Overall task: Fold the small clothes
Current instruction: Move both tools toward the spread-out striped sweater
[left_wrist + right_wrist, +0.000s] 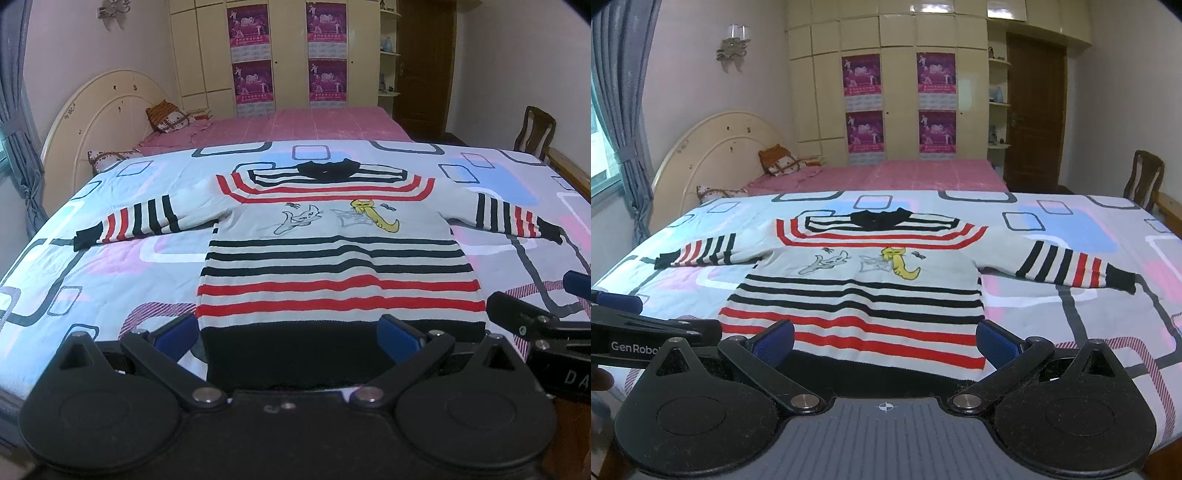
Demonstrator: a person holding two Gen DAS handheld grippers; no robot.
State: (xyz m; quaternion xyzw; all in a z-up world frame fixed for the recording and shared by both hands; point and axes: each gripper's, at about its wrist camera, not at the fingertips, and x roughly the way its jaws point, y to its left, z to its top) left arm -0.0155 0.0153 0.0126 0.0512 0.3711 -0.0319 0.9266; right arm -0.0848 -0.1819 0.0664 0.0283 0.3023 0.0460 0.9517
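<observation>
While both tools hover low at the near edge of the bed, the left gripper has its blue-padded fingers spread wide with nothing between them, just above the black hem. The right gripper is equally wide apart and empty, just beside it on the right. The small white knitted sweater with red and black stripes lies flat, face up, on the patterned quilt with grey rounded rectangles, both sleeves stretched out left and right, collar at the far end. Farther off lie a pink bedsheet, a cream curved headboard at far left, and a cream wardrobe with purple posters.
</observation>
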